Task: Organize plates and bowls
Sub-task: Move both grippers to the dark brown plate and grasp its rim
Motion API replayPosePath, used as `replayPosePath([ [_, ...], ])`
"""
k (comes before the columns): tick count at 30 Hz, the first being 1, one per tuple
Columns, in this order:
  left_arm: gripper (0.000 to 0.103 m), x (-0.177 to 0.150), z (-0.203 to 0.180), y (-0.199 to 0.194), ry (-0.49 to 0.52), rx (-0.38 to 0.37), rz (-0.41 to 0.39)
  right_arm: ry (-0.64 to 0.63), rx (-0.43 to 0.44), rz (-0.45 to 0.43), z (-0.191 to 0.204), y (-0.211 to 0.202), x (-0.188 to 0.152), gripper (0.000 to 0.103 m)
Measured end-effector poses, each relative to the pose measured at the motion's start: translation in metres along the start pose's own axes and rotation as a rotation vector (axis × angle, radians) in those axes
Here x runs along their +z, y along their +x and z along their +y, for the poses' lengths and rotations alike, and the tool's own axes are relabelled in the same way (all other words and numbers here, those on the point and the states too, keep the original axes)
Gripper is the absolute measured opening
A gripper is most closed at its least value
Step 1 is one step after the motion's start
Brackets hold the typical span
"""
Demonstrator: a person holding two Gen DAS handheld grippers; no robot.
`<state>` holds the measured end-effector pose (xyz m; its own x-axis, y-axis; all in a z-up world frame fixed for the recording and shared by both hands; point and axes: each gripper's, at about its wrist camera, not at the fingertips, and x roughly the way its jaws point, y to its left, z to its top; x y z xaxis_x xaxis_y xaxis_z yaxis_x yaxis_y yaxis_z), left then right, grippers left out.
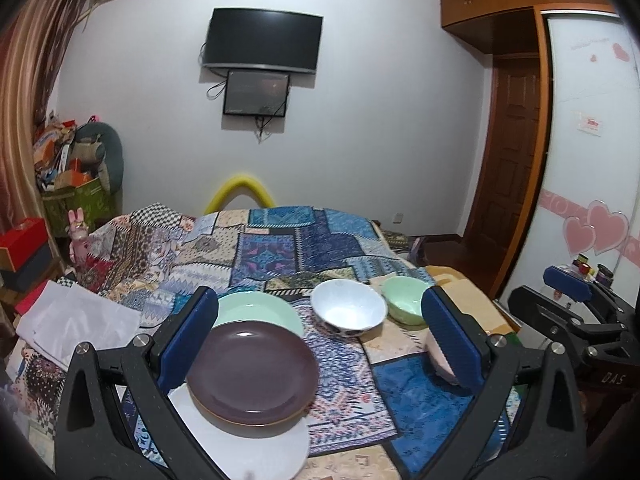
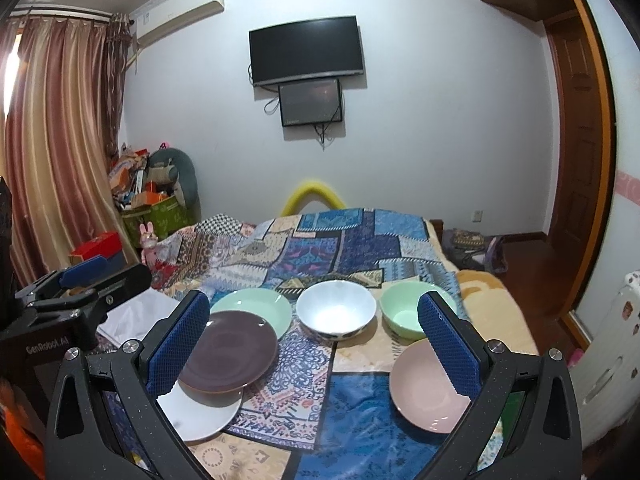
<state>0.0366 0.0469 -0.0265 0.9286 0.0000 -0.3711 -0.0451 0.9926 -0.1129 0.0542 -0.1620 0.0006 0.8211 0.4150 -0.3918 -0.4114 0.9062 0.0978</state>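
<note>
While both grippers are hanging wide open and empty, the purple plate (image 1: 253, 372) is sitting between the left gripper (image 1: 320, 344) fingers. The pink plate (image 2: 430, 388) is lying under the right gripper (image 2: 320, 344), so it's nearer.

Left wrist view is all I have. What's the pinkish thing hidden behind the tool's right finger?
Observer: A pink plate, whole, lying flat on the blue patch of the bedspread, with nothing stacked on it.
Operator: Right tool state? I only see it side-on.
Observer: The right tool is open and empty, above the bedspread.
Operator: Anything in the green bowl?
Observer: The right wrist view shows the bottom of the green bowl, and it looks empty.
</note>
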Motion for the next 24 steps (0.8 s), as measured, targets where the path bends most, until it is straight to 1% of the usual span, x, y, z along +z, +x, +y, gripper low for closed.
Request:
replayPosePath([
  [4, 0.103, -0.004, 0.019, 0.016, -0.002, 0.022, 0.024, 0.001, 0.011, 0.028, 0.003, 0.017, -0.003, 0.103],
  [9, 0.102, -0.010, 0.046, 0.041, -0.025, 0.025, 0.073, 0.000, 0.026, 0.068, 0.007, 0.041, -0.008, 0.103],
  [13, 0.089, -0.015, 0.061, 0.059, -0.023, 0.033, 0.111, 0.004, 0.050, 0.103, 0.012, 0.062, -0.014, 0.103],
  [15, 0.086, -0.019, 0.067, 0.071, -0.011, 0.040, 0.137, -0.001, 0.055, 0.119, 0.016, 0.071, -0.018, 0.103],
  [17, 0.079, -0.023, 0.074, 0.081, 0.000, 0.043, 0.161, -0.011, 0.057, 0.138, 0.020, 0.081, -0.020, 0.102],
  [18, 0.078, -0.026, 0.077, 0.086, 0.004, 0.042, 0.177, -0.015, 0.058, 0.149, 0.022, 0.086, -0.022, 0.101],
  [21, 0.069, -0.035, 0.089, 0.106, 0.002, 0.008, 0.250, -0.018, 0.070, 0.194, 0.025, 0.102, -0.028, 0.096],
  [23, 0.061, -0.041, 0.097, 0.117, 0.000, 0.008, 0.283, -0.011, 0.078, 0.228, 0.026, 0.113, -0.034, 0.093],
  [24, 0.060, -0.044, 0.100, 0.121, 0.004, 0.014, 0.293, -0.009, 0.080, 0.242, 0.028, 0.117, -0.035, 0.091],
])
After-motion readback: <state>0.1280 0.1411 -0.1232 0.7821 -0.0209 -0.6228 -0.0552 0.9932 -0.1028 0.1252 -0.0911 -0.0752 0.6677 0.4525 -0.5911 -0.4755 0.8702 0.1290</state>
